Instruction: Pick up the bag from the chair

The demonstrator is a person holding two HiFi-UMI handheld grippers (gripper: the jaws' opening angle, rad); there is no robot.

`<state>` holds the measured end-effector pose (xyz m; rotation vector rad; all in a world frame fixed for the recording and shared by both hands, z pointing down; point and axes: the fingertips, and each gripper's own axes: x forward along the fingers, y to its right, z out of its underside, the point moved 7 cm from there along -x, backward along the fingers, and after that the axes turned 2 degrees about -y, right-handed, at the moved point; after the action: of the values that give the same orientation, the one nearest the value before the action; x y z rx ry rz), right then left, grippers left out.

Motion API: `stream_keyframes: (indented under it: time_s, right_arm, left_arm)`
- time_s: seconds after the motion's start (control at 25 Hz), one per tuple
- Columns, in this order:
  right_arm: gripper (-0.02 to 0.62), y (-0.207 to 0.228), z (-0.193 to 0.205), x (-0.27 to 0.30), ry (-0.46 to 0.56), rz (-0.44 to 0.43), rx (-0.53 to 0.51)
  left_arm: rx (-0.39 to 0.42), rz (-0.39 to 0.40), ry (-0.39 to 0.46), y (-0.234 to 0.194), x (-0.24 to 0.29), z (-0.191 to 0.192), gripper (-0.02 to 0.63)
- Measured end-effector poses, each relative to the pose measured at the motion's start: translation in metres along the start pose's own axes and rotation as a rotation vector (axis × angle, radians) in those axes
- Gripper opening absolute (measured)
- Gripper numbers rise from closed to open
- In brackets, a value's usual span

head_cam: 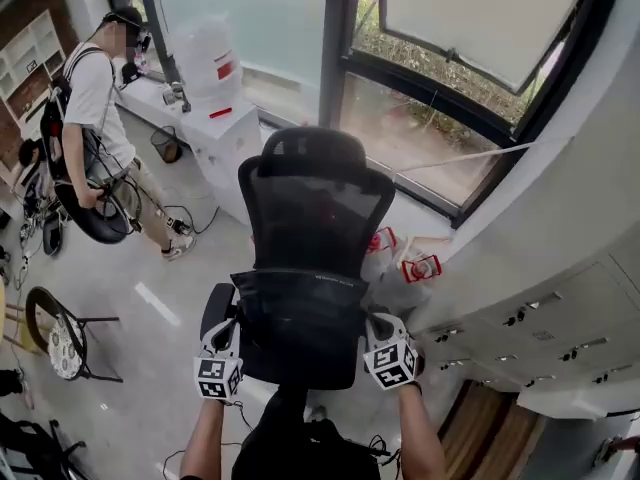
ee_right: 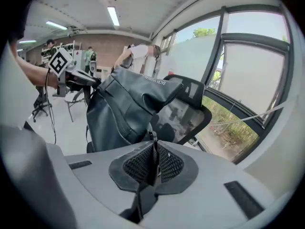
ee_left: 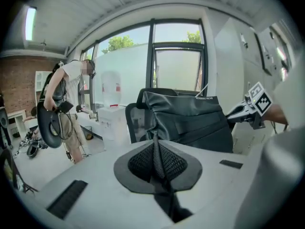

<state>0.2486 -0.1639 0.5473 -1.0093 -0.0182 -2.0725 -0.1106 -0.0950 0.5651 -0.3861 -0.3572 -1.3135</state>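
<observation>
A black leather bag [head_cam: 300, 320] hangs between my two grippers, in front of the black mesh office chair [head_cam: 315, 193] and over its seat. My left gripper [head_cam: 228, 324] is shut on the bag's left edge and my right gripper [head_cam: 372, 322] on its right edge. In the left gripper view a thin black strip of the bag [ee_left: 190, 123] is pinched between the mesh pads [ee_left: 143, 161], with the right gripper [ee_left: 251, 107] beyond it. The right gripper view shows the same pinch, with the bag [ee_right: 121, 106], the chair back [ee_right: 188, 111] and the left gripper [ee_right: 71, 73].
A person [head_cam: 100, 118] holding a black ring stands at the left. A white cabinet [head_cam: 225, 133] with a white container stands under the window. White sacks [head_cam: 405, 263] lie right of the chair. White drawers [head_cam: 540, 338] line the right. A small folding stool [head_cam: 65, 338] stands at lower left.
</observation>
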Motion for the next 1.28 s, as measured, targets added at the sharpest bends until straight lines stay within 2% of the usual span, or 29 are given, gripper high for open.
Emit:
stream_keyframes:
  time_s: [0.28,0.6,0.88,1.28]
  right_arm:
    - [0.014,-0.024,-0.001,-0.096,0.126,0.09,0.077]
    - [0.014,-0.052,-0.016,-0.156,0.213,0.192,0.138]
    - [0.014,-0.075,-0.026,-0.171,0.252,0.251,0.213]
    - [0.014,-0.096,-0.023,-0.172,0.234,0.246,0.263]
  left_arm:
    - [-0.009,0.065,0.105,0.023,-0.068,-0.026,0.011]
    - [-0.039,0.127,0.164,0.022,-0.115,-0.034,0.011]
    - [-0.063,0.21,0.183,0.006,-0.126,-0.035,0.011]
    - [-0.019,0.231,0.196,-0.003,-0.126,-0.038,0.011]
